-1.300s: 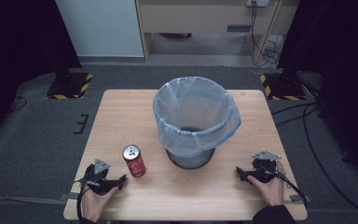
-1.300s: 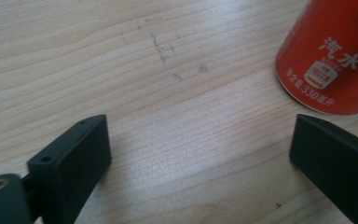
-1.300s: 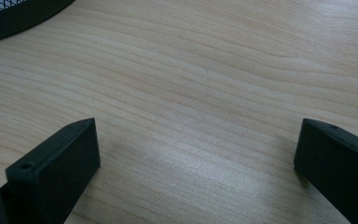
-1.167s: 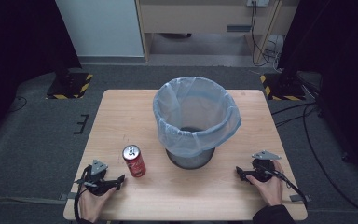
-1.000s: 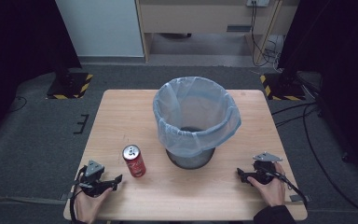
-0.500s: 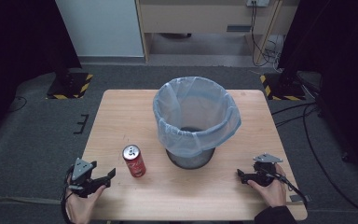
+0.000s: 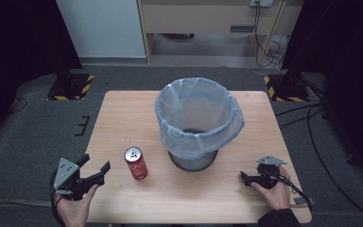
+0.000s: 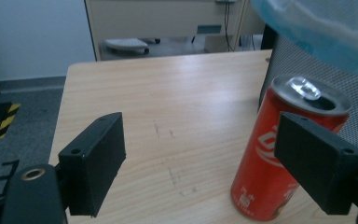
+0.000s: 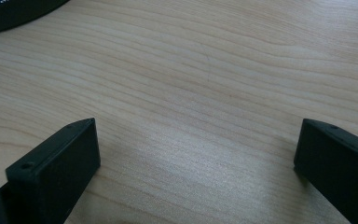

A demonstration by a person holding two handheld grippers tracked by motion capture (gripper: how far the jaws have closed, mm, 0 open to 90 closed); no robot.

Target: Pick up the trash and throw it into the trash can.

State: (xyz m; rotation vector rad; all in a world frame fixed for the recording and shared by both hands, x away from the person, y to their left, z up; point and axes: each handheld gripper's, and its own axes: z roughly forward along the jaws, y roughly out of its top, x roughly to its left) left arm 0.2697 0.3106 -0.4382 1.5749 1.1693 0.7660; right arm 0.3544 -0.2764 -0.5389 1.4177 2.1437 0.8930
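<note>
**Inspector:** The left gripper (image 7: 96, 171) is hovering off the table's (image 7: 123, 118) left front corner, jaws standing wide apart and gripping nothing. They have just been closing a little, with nothing between them. In the left gripper view the red can (image 8: 284, 154) is sitting ahead and to the right, partly behind the right-hand jaw, not between the 2 jaws.

**Clerk:** And the can itself?

**Inspector:** It is standing upright on the table, tab end up, just beside the foot of the mesh bin (image 7: 196, 125), which is wearing a pale blue liner. The can is apart from both grippers.

**Clerk:** Moving right?

**Inspector:** The bin is occupying the middle of the table. From above I am seeing nothing lying in its bottom, though the liner is hiding part of the inside. Farther right, the right gripper (image 7: 244, 177) is resting low at the front right of the table, jaws also spread wide over bare wood, holding nothing.

**Clerk:** Progress, then?

**Inspector:** I am judging the work to be at its start. 0 of the apparent steps are complete: the can is not yet grasped, not yet lifted, not yet in the bin. Remaining: line the left jaws around the can, close, carry it over the rim, release.
</note>
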